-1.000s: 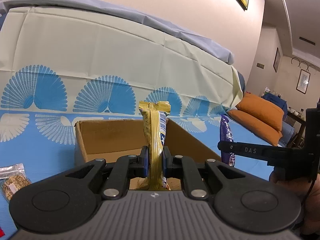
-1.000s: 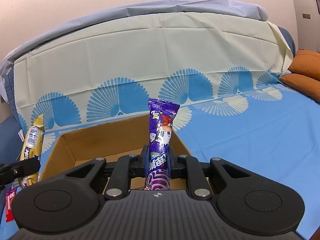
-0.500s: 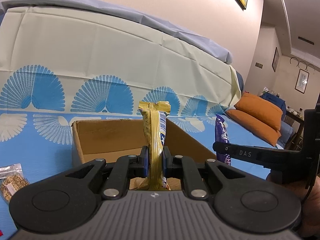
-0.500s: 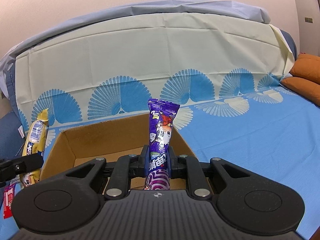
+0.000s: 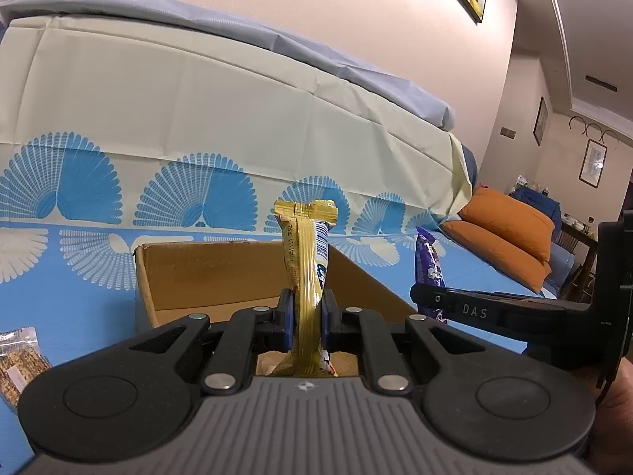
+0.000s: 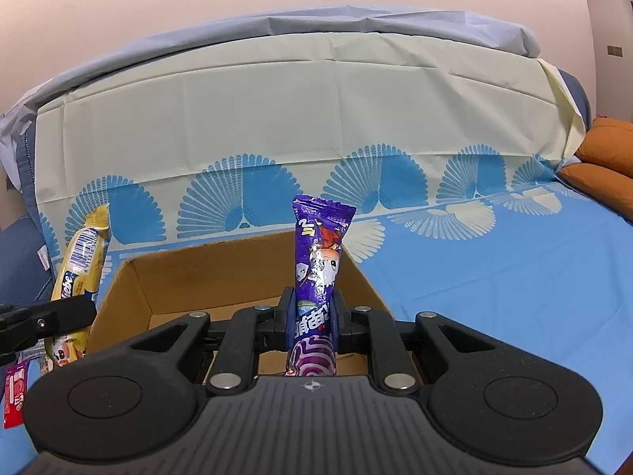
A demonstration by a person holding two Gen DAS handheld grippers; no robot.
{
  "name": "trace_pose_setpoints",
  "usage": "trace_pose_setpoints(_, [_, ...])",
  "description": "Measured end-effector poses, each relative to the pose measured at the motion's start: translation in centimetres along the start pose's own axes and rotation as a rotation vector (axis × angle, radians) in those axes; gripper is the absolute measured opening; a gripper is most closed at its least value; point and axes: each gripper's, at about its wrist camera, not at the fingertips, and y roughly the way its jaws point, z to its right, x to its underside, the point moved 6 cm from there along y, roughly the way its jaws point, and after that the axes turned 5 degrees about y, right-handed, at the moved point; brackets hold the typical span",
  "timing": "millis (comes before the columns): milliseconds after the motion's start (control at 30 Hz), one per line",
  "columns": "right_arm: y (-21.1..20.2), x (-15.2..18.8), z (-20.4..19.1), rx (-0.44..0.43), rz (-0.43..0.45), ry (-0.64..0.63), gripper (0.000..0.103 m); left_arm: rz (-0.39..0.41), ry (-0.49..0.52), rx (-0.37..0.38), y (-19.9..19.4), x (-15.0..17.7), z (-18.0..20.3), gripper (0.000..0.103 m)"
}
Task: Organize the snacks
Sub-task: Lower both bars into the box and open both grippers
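Left gripper (image 5: 304,326) clamped on a gold snack bar (image 5: 306,261), right gripper (image 6: 314,326) clamped on a purple snack bar (image 6: 318,261). Both bars upright, long axis vertical, crimped top ends up, held over the near edge of an open cardboard box (image 6: 221,273) on a blue patterned cloth (image 6: 494,277). Neither bar dropped in yet. Still outside: a clear bag of grainy snacks (image 5: 18,360) left of the box and a red packet (image 6: 14,399) by its near left corner.
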Motion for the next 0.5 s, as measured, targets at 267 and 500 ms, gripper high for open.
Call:
trace_pose_setpoints(267, [-0.23, 0.01, 0.09, -0.012, 0.006, -0.012, 0.017, 0.004, -0.004, 0.002, -0.06, -0.08, 0.07, 0.014])
trace_pose_setpoints(500, [-0.29, -0.15, 0.25, -0.027, 0.006, -0.013, 0.018, -0.012, -0.019, 0.012, -0.03, 0.01, 0.04, 0.015])
